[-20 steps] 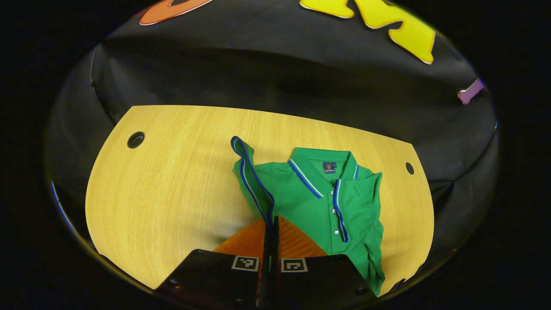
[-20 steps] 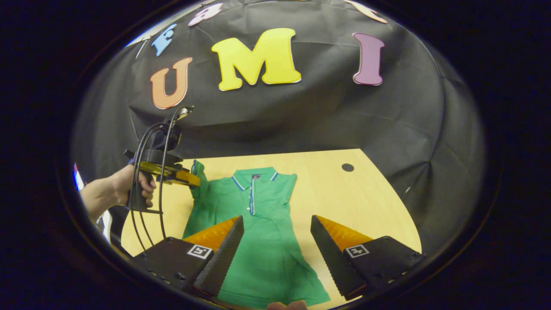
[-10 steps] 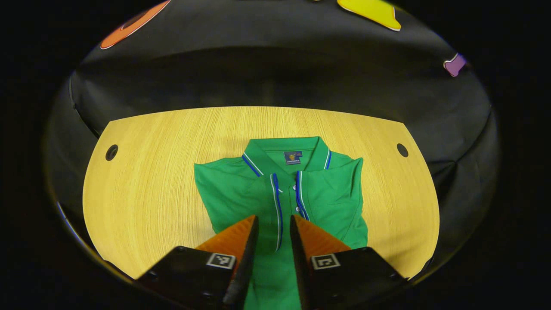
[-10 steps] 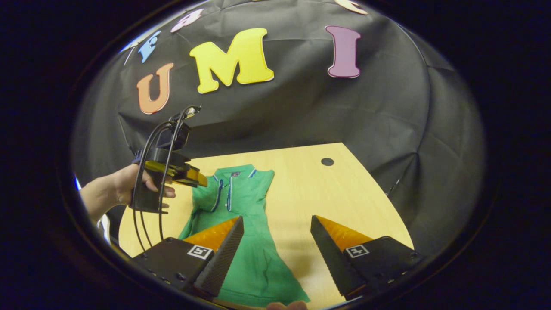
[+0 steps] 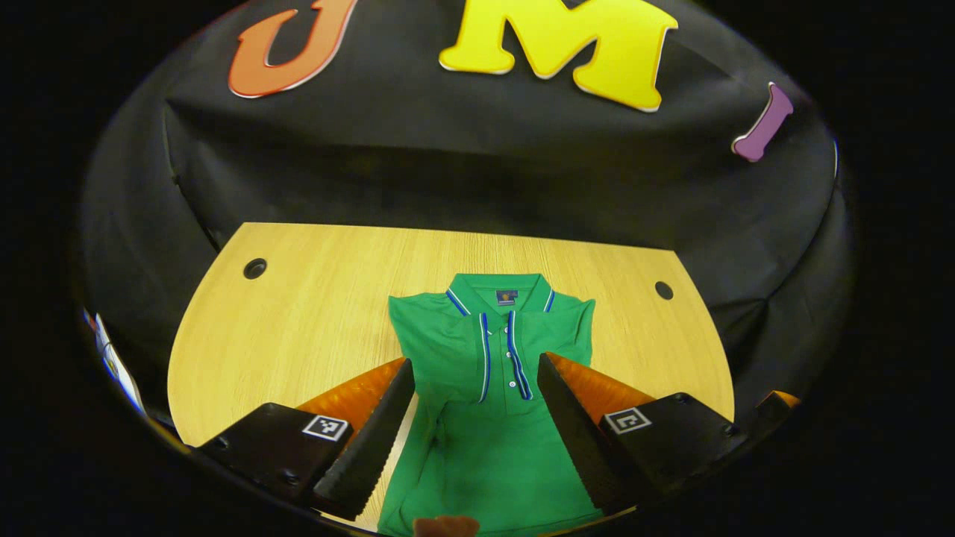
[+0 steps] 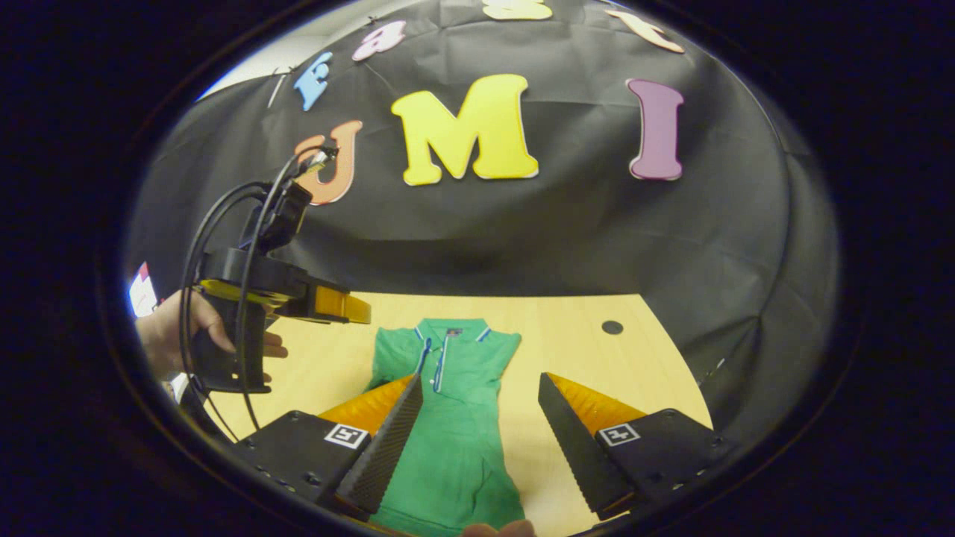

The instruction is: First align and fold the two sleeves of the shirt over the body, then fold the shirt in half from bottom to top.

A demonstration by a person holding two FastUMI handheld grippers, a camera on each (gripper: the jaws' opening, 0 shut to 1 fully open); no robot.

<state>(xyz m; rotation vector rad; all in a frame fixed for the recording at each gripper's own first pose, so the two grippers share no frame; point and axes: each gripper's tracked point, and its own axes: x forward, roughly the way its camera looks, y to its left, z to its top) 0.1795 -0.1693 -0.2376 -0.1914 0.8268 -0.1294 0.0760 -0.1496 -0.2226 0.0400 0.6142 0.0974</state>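
Lying flat, knit shirt (image 5: 477, 418), seemingly sleeves folded

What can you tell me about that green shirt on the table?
The green polo shirt looks like soft knit fabric, with blue and white stripes edging its collar and button placket. It lies flat, front up, on the wooden table, collar toward the black cloth wall. Both sleeves are folded in over the body, making a narrow strip. The bottom half is not yet folded up. Nothing grips it.
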